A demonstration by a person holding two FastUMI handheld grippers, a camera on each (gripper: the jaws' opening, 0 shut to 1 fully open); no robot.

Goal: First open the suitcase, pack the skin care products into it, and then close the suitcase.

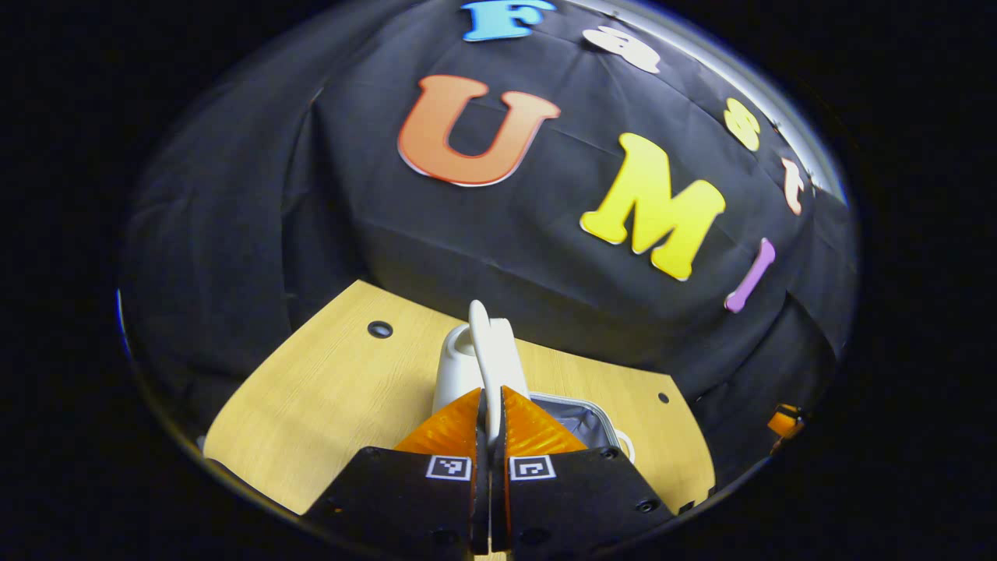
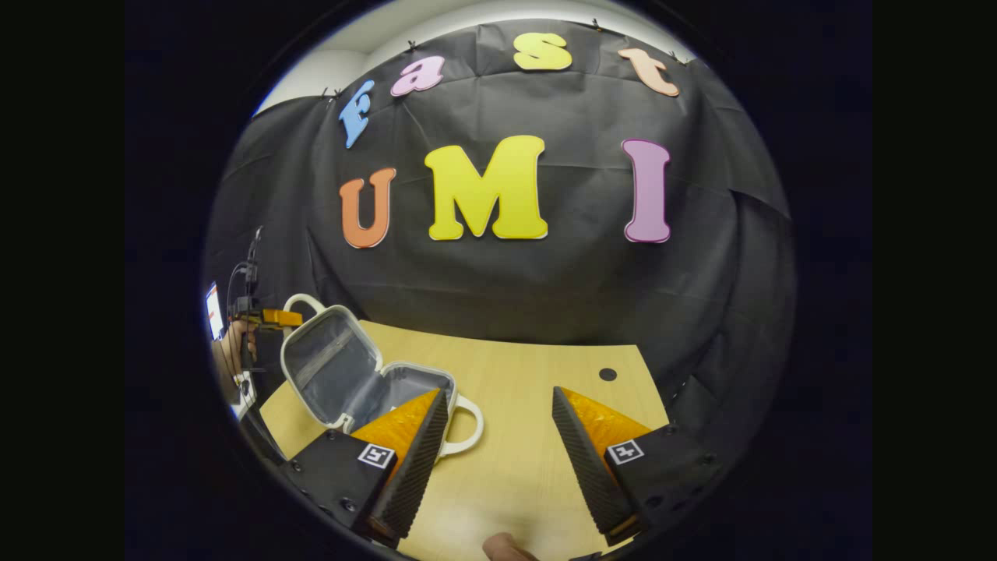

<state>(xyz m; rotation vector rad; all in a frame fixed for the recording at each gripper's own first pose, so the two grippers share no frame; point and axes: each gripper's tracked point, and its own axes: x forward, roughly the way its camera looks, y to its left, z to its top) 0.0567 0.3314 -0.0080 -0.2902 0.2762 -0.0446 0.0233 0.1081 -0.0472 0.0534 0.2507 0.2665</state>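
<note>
Low centre, my left gripper [image 1: 491, 421] pinches the lid handle [image 1: 487, 351]; right gripper [image 2: 498, 436] gapes empty. I should swing the lid [image 2: 331, 362] back slowly.

The suitcase [image 2: 366, 382] is lying open toward the left of the table [image 2: 530, 436], its lid [image 2: 327, 362] standing up on the left side and a handle [image 2: 463, 425] sticking out toward the table's middle; the booth wall [image 2: 545, 280] is hanging behind the table's far edge

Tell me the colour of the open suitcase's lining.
Grey lining inside a white shell; the suitcase shows it best in the right gripper view.
</note>
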